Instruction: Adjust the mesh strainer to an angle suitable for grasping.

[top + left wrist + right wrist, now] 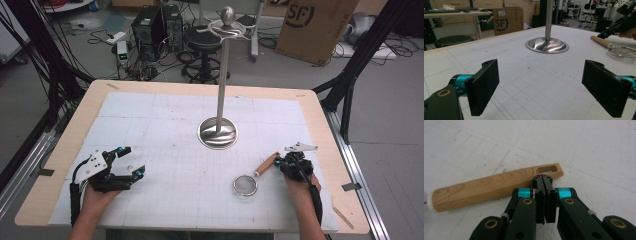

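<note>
Right gripper (pixel 545 180) sitting with jaws pressed together, gripping nothing, tips just beside slotted end of strainer (pixel 248 181) handle (pixel 494 186). Strainer lying flat on table (pixel 165 107), front of stand (pixel 218 131). Left gripper (pixel 540 88) resting wide open, holding nothing.

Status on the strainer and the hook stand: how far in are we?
Done: nothing hung yet; the small metal mesh strainer with the wooden handle lies flat on the white gridded mat. In hand: the right claw is shut at the slotted handle end, resting on or just above it; no grip is visible. The left claw sits open, apart. Left: likely grasp, lift and hang it on the tall silver hook stand.
</note>
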`<action>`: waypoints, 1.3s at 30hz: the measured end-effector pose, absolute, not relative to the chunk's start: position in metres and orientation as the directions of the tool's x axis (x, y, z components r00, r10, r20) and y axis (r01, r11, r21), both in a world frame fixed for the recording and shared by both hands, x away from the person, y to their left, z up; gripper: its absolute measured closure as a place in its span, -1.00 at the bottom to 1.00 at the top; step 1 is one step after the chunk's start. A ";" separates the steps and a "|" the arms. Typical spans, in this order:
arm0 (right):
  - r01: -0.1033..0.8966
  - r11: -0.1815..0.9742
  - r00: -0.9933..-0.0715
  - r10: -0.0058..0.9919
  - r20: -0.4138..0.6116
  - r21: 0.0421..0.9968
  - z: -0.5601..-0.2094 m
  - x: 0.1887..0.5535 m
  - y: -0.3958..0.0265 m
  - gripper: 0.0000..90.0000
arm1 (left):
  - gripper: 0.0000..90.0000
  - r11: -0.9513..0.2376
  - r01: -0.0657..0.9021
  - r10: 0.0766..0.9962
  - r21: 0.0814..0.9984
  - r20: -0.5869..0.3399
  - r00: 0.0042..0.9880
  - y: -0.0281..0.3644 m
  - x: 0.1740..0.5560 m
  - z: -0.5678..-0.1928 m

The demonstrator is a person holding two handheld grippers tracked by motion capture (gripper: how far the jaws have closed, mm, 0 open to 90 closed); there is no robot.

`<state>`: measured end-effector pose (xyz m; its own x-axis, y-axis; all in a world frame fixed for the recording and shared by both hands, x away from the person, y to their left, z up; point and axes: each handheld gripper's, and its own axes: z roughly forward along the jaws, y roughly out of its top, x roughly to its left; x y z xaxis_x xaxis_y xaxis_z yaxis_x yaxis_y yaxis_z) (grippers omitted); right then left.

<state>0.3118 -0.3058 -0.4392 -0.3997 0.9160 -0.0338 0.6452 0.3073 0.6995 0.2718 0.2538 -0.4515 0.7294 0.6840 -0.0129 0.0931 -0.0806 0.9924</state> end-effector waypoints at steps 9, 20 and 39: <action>0.637 0.348 -0.428 0.902 -0.059 0.688 -0.437 0.322 -0.289 0.98 | -0.67 -0.081 0.093 0.682 0.992 -0.013 0.731 0.254 0.272 -0.451; 0.618 0.389 -0.474 0.878 -0.071 0.683 -0.437 0.329 -0.269 0.98 | -0.67 -0.078 0.095 0.683 0.992 -0.016 0.730 0.254 0.272 -0.451; 0.536 0.436 -0.560 0.824 -0.082 0.723 -0.426 0.319 -0.245 0.98 | -0.67 -0.073 0.101 0.684 0.992 -0.024 0.729 0.254 0.272 -0.452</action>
